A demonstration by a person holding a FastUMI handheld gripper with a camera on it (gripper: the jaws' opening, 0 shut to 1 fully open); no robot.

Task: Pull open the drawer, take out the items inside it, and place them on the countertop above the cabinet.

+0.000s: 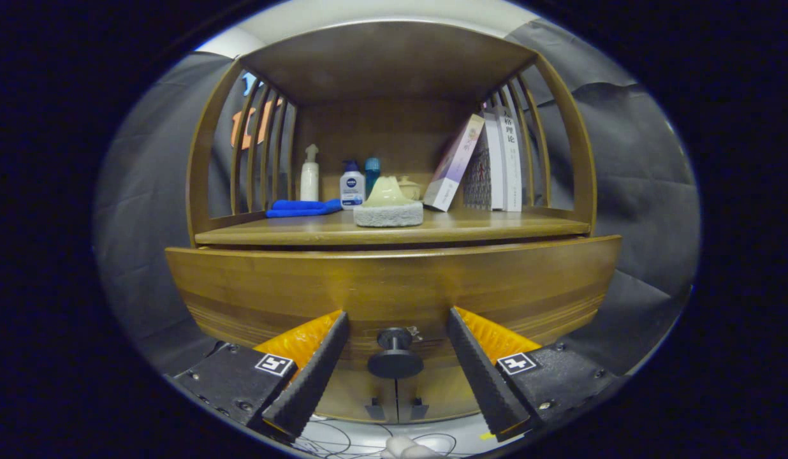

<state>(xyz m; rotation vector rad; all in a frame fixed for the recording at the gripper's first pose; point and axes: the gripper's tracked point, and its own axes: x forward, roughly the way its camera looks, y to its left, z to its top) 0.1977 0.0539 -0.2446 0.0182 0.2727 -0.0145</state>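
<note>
Nearest to us, the jaws [397, 357] stood wide apart with nothing held, one finger on either side of the drawer's round knob [394, 354], which sat in the gap between them and touched neither that we could see. Below the knob we made out two small dark cabinet door pulls [396, 408], and under them a pale floor with thin cables [343, 440].

Just beyond the fingers ran the drawer [394, 287], a broad wooden front whose long axis lay crosswise, side to side, with its face and knob pointing straight back at us. It seemed to stand a little proud of the cabinet, though the fisheye bend left us unsure, and its inside was hidden, so we could not tell what it held.

We judged the main risk to be a poor hold: if the jaws closed off-centre, the small round knob could slip out, and a pull that was not straight could jam the drawer.

Above it lay the worktop [496, 228]. On it stood a pale sponge [388, 207] near the front edge, a folded blue cloth [301, 207], a white pump bottle [310, 175], a blue-capped bottle [352, 185], a teal bottle [372, 171], a small cream pot [409, 188] and leaning books [489, 162]. Whether any came from the drawer, we could not say.
</note>
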